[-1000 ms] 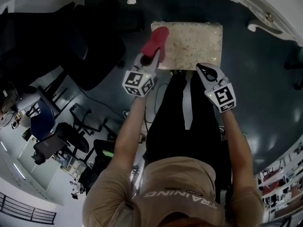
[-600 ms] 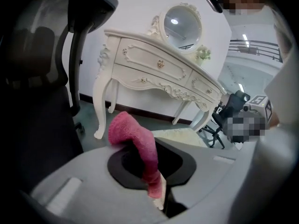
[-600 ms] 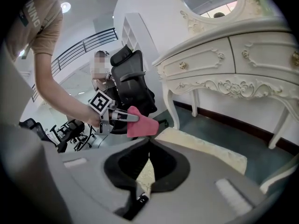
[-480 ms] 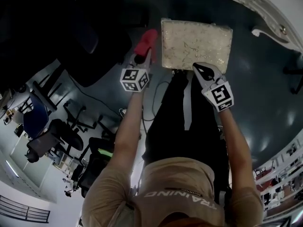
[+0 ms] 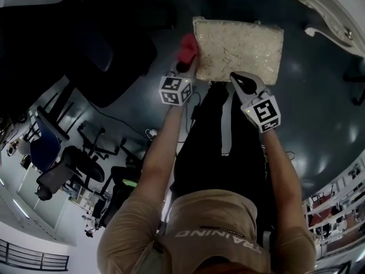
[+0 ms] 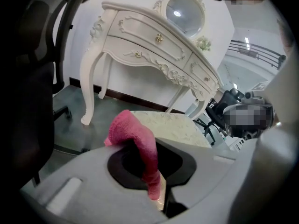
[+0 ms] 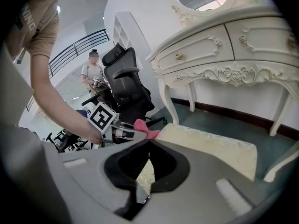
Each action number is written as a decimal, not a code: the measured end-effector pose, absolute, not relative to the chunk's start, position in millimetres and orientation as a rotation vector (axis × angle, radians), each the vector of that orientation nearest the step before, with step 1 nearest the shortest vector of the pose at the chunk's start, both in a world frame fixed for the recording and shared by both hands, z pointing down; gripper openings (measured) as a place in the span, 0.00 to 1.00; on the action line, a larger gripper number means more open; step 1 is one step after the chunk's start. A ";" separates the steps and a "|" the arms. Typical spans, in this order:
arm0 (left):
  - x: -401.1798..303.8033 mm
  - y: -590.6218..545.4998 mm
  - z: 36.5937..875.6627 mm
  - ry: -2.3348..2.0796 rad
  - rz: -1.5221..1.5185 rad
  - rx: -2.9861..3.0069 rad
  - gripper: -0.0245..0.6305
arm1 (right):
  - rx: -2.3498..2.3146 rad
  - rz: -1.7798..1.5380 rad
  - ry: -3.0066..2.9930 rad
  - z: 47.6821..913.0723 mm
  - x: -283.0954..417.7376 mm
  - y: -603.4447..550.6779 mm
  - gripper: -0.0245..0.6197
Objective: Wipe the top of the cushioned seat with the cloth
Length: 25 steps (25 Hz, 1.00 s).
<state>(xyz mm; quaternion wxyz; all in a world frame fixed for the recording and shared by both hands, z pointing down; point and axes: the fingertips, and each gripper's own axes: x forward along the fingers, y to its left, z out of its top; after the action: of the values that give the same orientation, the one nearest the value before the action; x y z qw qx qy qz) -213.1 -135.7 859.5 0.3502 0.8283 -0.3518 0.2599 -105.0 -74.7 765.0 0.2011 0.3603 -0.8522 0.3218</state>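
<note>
Head view: cream quilted cushioned seat [image 5: 239, 47] sits on dark floor [image 5: 308, 113], just in front of white carved dressing table [image 5: 319, 10]. Left gripper [image 5: 183, 68] is off the seat's left edge and pinches the pink terry cloth [image 5: 187, 47]. Cloth is bunched right beside that left edge, not on the top; can't tell if it touches. Right gripper [image 5: 238, 81] is at the seat's near edge, with its tips over the rim. Person's black trousers [image 5: 219, 147] are directly below the seat in frame.

Left gripper view: left gripper [image 6: 152, 146] has its jaws clamped on the cloth [image 6: 135, 136]. The fabric humps up over the tips and a strip hangs down between the pads. Seat [image 6: 175, 127] is beyond and to the right. Dressing table [image 6: 154, 45] is behind, with a round mirror [image 6: 186, 13] on top.

Right gripper view: right gripper [image 7: 148, 143] has its jaws pressed together with nothing between them. Seat [image 7: 210, 146] is just ahead. Cloth [image 7: 145, 126] is at its far left corner, held by the left gripper [image 7: 131, 130]. Black office chair [image 7: 126, 83] is behind, and a person [image 7: 93, 71] stands farther back.
</note>
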 end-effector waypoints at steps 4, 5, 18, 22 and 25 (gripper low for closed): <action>-190.7 -128.5 872.4 -0.821 0.724 2.166 0.09 | 1.013 0.907 -2.375 768.1 -101.9 -77.8 0.05; -186.1 -127.6 875.3 -0.808 0.732 2.166 0.09 | 1.013 0.906 -2.374 768.7 -100.0 -79.0 0.05; -160.9 -124.7 879.7 -0.819 0.754 2.125 0.09 | 1.069 0.923 -2.359 776.3 -53.7 -73.2 0.05; -147.4 -122.2 877.2 -0.831 0.761 2.121 0.09 | 1.082 0.923 -2.358 775.9 -36.3 -66.3 0.05; -128.5 -115.4 877.0 -0.817 0.772 2.130 0.09 | 1.084 0.919 -2.364 774.3 -21.0 -57.8 0.05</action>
<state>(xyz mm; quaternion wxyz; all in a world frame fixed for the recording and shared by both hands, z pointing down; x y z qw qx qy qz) -128.5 -115.4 877.0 0.3587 0.8256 -0.3167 0.2992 -21.0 -57.8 774.3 0.1904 0.3858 -0.8414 0.3269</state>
